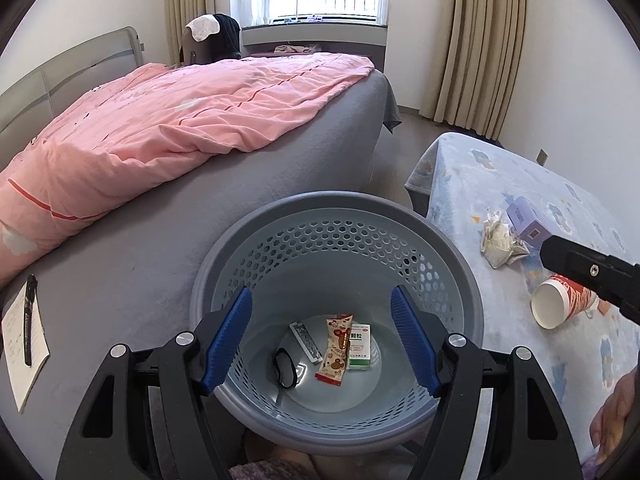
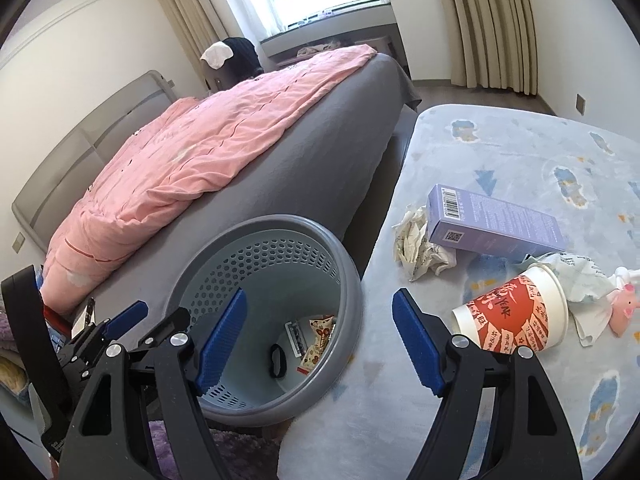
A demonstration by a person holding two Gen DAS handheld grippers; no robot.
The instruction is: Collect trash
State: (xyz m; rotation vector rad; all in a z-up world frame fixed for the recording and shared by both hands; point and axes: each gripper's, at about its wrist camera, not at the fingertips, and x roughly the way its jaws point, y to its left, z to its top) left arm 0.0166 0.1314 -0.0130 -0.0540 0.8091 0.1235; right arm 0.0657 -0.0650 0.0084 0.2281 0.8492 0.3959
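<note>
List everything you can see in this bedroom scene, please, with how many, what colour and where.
bin: 1, grey, between bed and table
wrappers and boxes in bin: several, mixed, bin bottom
paper cup: 1, red and white, on its side on table
box: 1, lilac, on table
crumpled paper: 2 wads, white, beside box
pig toy: 1, pink, table edge
duvet: 1, pink, on bed
notepad with pen: 1, white, on bed
left claw: open, over bin
right claw: open, near cup
</note>
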